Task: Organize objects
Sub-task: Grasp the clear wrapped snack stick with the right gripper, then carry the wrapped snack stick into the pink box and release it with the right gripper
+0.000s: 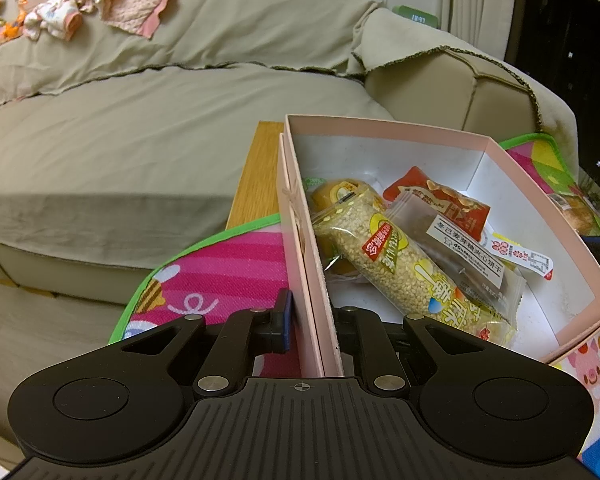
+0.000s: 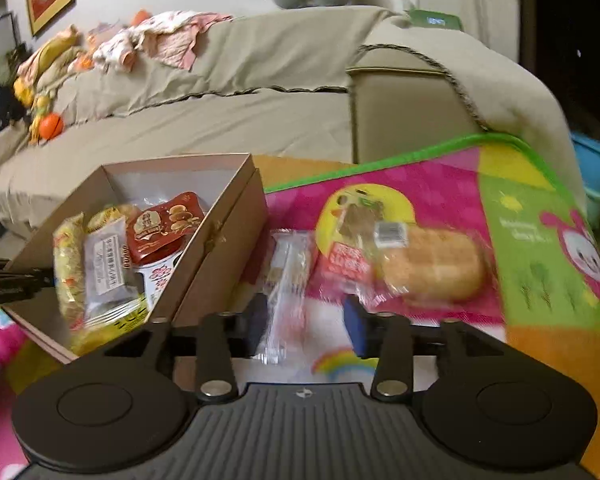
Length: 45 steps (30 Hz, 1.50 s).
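A pink cardboard box (image 1: 532,184) holds several snack packets, among them a long sesame bar pack (image 1: 400,260) and a red packet (image 1: 440,200). My left gripper (image 1: 312,328) is shut on the box's left wall, one finger outside and one inside. The box also shows in the right wrist view (image 2: 220,240). My right gripper (image 2: 306,320) is open around a clear wrapped snack (image 2: 288,280) lying on the colourful play mat (image 2: 540,240). A wrapped bread bun (image 2: 432,264) lies just right of it. The right wrist view is blurred.
The mat covers a wooden table (image 1: 256,172). A beige-covered sofa (image 1: 140,120) stands behind, with clothes (image 1: 112,0) and toys on it. A blue tub (image 2: 596,172) sits at the far right. The left gripper shows at the box's left edge (image 2: 4,280).
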Each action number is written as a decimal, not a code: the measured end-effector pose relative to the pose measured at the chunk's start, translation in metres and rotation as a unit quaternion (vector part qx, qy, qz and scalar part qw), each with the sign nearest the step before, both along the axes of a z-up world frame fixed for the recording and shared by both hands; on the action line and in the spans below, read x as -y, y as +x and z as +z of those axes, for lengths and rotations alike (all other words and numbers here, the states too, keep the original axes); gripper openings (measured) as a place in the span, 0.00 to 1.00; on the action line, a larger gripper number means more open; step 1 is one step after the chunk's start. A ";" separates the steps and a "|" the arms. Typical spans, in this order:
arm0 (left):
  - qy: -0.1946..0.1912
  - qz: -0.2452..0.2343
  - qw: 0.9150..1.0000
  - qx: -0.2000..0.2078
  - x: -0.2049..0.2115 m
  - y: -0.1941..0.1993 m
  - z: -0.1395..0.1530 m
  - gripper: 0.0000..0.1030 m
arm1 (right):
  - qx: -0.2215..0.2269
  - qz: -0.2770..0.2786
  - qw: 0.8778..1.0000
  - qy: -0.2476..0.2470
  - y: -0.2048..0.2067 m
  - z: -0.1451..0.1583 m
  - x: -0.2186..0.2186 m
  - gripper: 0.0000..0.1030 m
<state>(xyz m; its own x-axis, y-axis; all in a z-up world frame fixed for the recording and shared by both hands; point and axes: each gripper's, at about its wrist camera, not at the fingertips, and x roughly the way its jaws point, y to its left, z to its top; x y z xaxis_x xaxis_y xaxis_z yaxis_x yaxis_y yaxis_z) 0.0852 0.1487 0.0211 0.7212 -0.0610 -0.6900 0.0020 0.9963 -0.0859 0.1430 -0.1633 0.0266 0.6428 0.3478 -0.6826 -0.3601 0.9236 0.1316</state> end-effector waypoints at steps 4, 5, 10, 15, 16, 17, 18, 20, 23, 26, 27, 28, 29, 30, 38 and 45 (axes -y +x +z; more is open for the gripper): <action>0.000 0.000 1.000 0.000 0.001 0.000 0.000 0.14 | -0.022 0.006 0.999 0.023 0.016 -0.012 -0.006 0.43; 0.000 0.000 1.000 0.000 0.000 0.000 0.000 0.14 | -0.025 0.008 0.999 0.024 0.018 -0.012 -0.005 0.43; -0.001 0.000 1.000 0.001 0.000 0.000 0.000 0.14 | -0.023 0.014 1.000 -0.014 0.012 -0.011 -0.010 0.30; -0.001 0.000 1.000 0.001 0.000 0.000 0.000 0.14 | -0.026 -0.015 0.999 -0.033 0.001 -0.008 0.001 0.24; -0.001 0.000 1.000 0.001 0.001 0.001 0.001 0.14 | -0.026 -0.024 0.999 -0.036 -0.002 -0.009 0.005 0.24; -0.001 0.000 1.000 0.001 0.001 0.001 0.001 0.14 | -0.025 -0.029 0.998 -0.039 -0.006 -0.009 0.010 0.24; -0.001 0.000 1.000 0.001 0.001 0.000 0.001 0.14 | -0.024 -0.032 0.998 -0.042 -0.010 -0.009 0.014 0.24; -0.002 0.000 1.000 0.002 0.001 0.001 0.001 0.14 | -0.018 -0.031 0.999 -0.035 -0.019 -0.008 0.022 0.24; -0.002 0.000 1.000 0.002 0.000 0.001 0.001 0.14 | 0.005 -0.006 1.000 -0.023 -0.030 -0.005 0.025 0.33; -0.002 0.000 1.000 0.001 0.000 0.001 0.001 0.14 | 0.020 0.019 0.999 -0.036 -0.035 -0.005 0.016 0.41; -0.002 0.000 1.000 0.001 -0.001 0.001 0.001 0.14 | 0.023 0.026 0.999 -0.037 -0.034 -0.006 0.011 0.42; -0.002 0.000 1.000 0.001 -0.001 0.001 0.002 0.14 | 0.026 0.031 0.998 -0.039 -0.032 -0.007 0.007 0.44; -0.001 0.000 1.000 0.000 -0.001 0.001 0.002 0.14 | 0.031 0.037 0.998 -0.043 -0.030 -0.009 0.002 0.50; 0.000 0.001 1.000 0.000 -0.001 0.002 0.002 0.14 | 0.035 0.042 0.997 -0.049 -0.027 -0.011 -0.003 0.56; 0.001 0.001 1.000 0.000 -0.001 0.002 0.002 0.14 | 0.029 0.016 0.998 -0.054 -0.010 -0.017 -0.002 0.42; 0.001 0.001 1.000 0.000 -0.001 0.001 0.002 0.14 | 0.014 -0.058 0.994 -0.091 -0.049 -0.012 0.014 0.42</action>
<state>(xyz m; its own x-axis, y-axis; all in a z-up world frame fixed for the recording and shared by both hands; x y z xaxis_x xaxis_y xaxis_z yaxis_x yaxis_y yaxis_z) 0.0860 0.1499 0.0233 0.7215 -0.0580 -0.6900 0.0000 0.9965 -0.0837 0.0938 -0.1772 0.0141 0.6910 0.1426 -0.7087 -0.2502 0.9669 -0.0494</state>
